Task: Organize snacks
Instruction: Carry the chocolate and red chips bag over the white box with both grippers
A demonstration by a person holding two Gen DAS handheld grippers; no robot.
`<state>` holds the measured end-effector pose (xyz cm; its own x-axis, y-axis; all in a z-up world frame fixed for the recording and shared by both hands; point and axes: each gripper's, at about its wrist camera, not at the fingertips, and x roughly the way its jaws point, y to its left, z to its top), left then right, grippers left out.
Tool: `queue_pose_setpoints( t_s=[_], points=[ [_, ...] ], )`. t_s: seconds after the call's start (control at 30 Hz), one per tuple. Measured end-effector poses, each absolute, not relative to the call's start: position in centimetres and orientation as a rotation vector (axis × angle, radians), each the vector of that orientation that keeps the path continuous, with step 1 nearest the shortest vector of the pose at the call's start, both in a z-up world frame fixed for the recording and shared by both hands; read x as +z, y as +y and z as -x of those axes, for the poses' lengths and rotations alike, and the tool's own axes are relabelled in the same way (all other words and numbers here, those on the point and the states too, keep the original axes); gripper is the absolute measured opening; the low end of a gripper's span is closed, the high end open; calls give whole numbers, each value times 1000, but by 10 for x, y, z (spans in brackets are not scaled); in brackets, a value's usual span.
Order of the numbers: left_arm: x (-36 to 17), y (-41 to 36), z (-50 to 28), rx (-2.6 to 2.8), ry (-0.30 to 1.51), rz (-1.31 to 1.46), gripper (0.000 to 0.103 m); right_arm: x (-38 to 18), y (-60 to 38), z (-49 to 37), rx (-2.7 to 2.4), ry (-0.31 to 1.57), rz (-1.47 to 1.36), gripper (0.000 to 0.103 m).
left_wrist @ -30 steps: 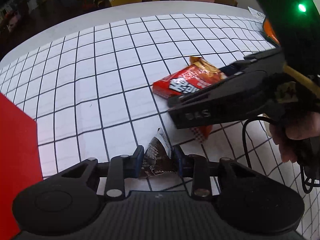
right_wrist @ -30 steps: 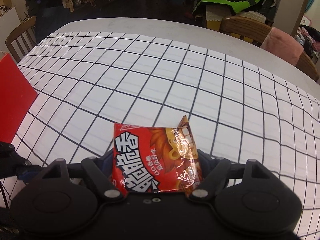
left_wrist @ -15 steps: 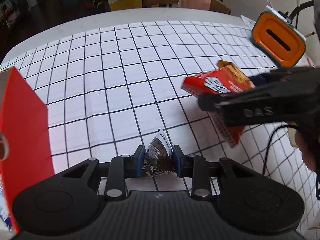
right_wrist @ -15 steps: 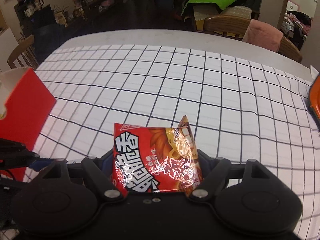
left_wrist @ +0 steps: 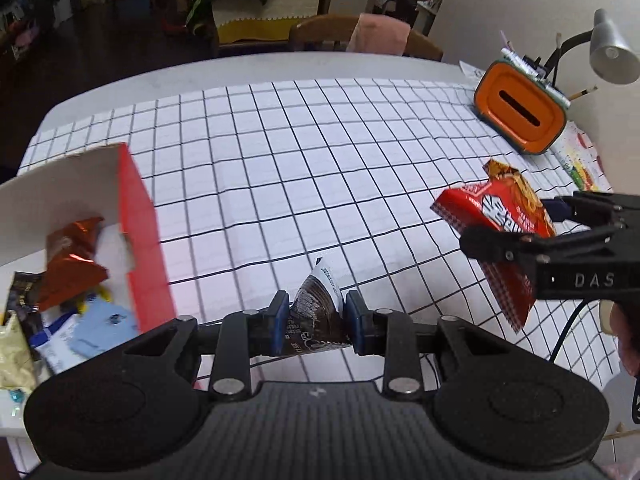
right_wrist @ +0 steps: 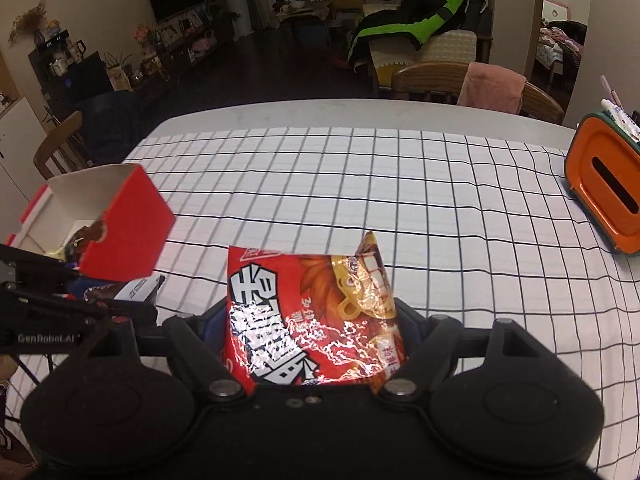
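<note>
My left gripper (left_wrist: pixel 316 316) is shut on a small dark brown snack packet (left_wrist: pixel 318 312) and holds it above the checked tablecloth, just right of a red box (left_wrist: pixel 140 240). The box is open and holds several snack packets (left_wrist: pixel 72 264). My right gripper (right_wrist: pixel 312 332) is shut on a red noodle snack bag (right_wrist: pixel 308 320), held above the table; the bag also shows in the left wrist view (left_wrist: pixel 500 216) at the right. In the right wrist view the red box (right_wrist: pixel 124 232) stands at the left, with my left gripper (right_wrist: pixel 120 300) beside it.
An orange tissue box (left_wrist: pixel 520 112) with pens behind it stands at the table's far right, also in the right wrist view (right_wrist: pixel 604 192). A grey desk lamp (left_wrist: pixel 612 52) is beyond it. Wooden chairs (right_wrist: pixel 472 84) stand around the table.
Both grippers have risen and drawn back with their packets. The red box with its contents has come into view at the left, and the right gripper has moved off to the right.
</note>
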<state>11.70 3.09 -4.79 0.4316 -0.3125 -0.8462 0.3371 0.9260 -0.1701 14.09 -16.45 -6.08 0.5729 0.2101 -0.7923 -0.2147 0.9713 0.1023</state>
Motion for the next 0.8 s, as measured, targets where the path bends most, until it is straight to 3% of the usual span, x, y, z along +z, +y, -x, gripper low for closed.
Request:
queue_pose_setpoints(
  t_s=[0.4, 0.8],
  points=[
    [-11, 105, -106, -391, 957, -2, 30, -35, -70, -123, 319, 874, 22, 79],
    [-18, 219, -114, -209, 924, -21, 30, -44, 48, -143, 420, 877, 137, 80]
  ],
)
